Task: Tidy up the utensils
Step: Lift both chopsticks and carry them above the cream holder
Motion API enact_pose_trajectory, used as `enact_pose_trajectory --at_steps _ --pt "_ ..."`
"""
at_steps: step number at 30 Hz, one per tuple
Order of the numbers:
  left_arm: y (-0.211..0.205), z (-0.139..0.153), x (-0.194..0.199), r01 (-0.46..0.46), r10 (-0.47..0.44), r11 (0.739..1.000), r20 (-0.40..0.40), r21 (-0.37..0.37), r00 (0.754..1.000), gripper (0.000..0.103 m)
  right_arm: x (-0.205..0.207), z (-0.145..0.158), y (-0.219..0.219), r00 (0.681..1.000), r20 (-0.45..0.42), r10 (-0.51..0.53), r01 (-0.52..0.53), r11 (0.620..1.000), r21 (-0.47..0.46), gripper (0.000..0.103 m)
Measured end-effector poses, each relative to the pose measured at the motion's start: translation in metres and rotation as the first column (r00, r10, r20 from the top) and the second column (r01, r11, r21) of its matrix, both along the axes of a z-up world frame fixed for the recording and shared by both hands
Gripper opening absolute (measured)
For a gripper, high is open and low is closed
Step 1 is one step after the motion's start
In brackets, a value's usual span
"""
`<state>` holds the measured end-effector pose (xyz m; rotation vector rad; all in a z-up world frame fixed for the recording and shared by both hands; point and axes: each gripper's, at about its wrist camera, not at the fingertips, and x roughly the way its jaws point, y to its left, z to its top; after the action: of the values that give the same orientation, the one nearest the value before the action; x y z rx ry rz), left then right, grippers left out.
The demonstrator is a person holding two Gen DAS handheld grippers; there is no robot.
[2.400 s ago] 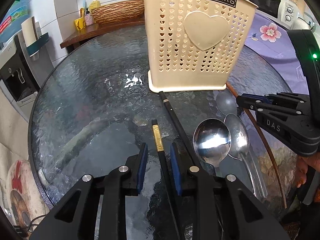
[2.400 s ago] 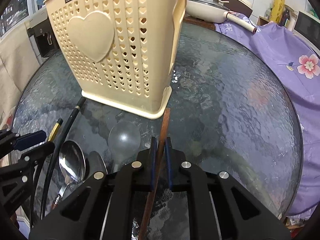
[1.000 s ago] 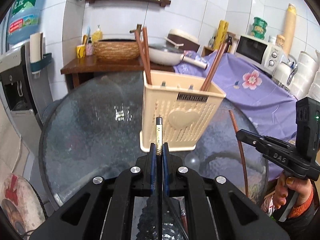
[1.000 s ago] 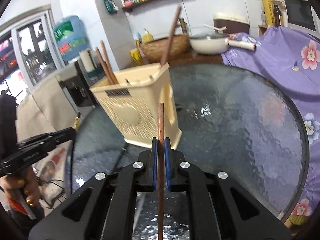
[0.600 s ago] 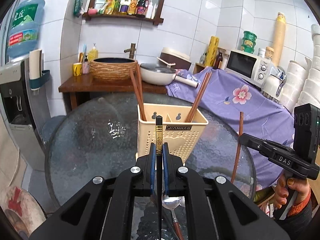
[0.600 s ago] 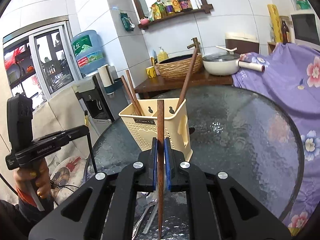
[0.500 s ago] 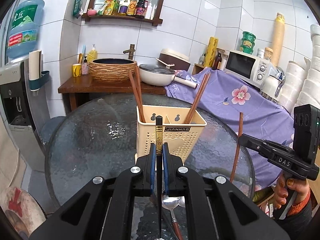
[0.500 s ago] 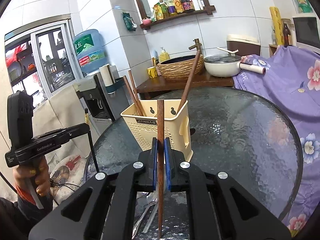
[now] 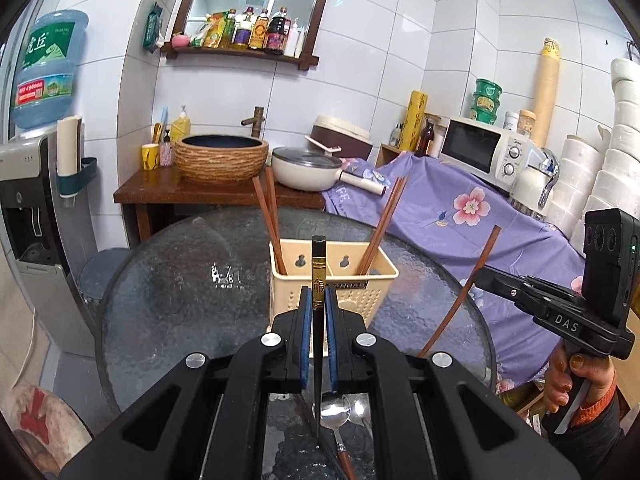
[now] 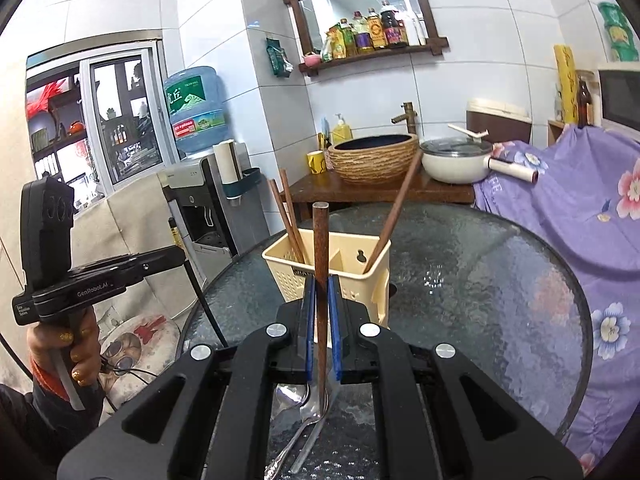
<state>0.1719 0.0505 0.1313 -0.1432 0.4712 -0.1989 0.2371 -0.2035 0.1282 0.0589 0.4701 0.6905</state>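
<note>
My left gripper (image 9: 316,300) is shut on a black chopstick (image 9: 319,264) with a gold band, held upright above the round glass table (image 9: 168,288). My right gripper (image 10: 321,292) is shut on a brown wooden chopstick (image 10: 320,240), also upright; it shows in the left wrist view (image 9: 464,292) too. A cream utensil basket (image 9: 360,300) stands on the table ahead of both grippers, with brown chopsticks (image 9: 270,224) leaning in it. Spoons (image 10: 300,404) lie on the glass below the grippers.
A wooden side table (image 9: 160,188) with a woven basin (image 9: 220,158) and a white pan (image 9: 308,170) stands behind. A purple flowered cloth (image 9: 460,216) covers the counter at right, with a microwave (image 9: 480,152). A water dispenser (image 9: 28,216) is at left.
Both grippers closed on their chopsticks on the table and lifted them high, upright. In the last half second they rose slightly more, and the right chopstick tilted.
</note>
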Motion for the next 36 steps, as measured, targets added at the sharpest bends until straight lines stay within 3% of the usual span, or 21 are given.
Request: enact_pose_trajectory --at_steps 9,17,22,27,36 --pt "-0.003 0.037 0.011 0.040 -0.040 0.999 0.049 0.013 0.998 0.007 0.010 0.034 0.013 0.999 0.030 0.045 -0.044 0.999 -0.010 0.007" --pt "-0.002 0.109 0.037 0.033 -0.031 0.999 0.158 -0.010 0.987 0.007 0.025 0.113 0.026 0.989 0.139 0.046 -0.051 0.998 0.032 0.007" --pt "-0.005 0.130 0.069 -0.012 0.015 1.000 0.165 -0.017 0.986 0.007 0.049 0.142 0.040 0.978 0.207 -0.029 0.022 0.999 0.037 0.007" --pt "-0.005 0.111 0.100 -0.057 0.059 0.998 0.120 -0.017 0.991 0.007 0.076 0.131 0.055 0.973 0.216 -0.076 0.077 0.997 0.004 0.007" --pt "0.004 0.045 0.131 -0.112 0.112 0.994 0.001 0.000 0.994 0.007 0.107 0.057 0.072 0.995 0.079 -0.062 0.064 0.998 -0.026 0.007"
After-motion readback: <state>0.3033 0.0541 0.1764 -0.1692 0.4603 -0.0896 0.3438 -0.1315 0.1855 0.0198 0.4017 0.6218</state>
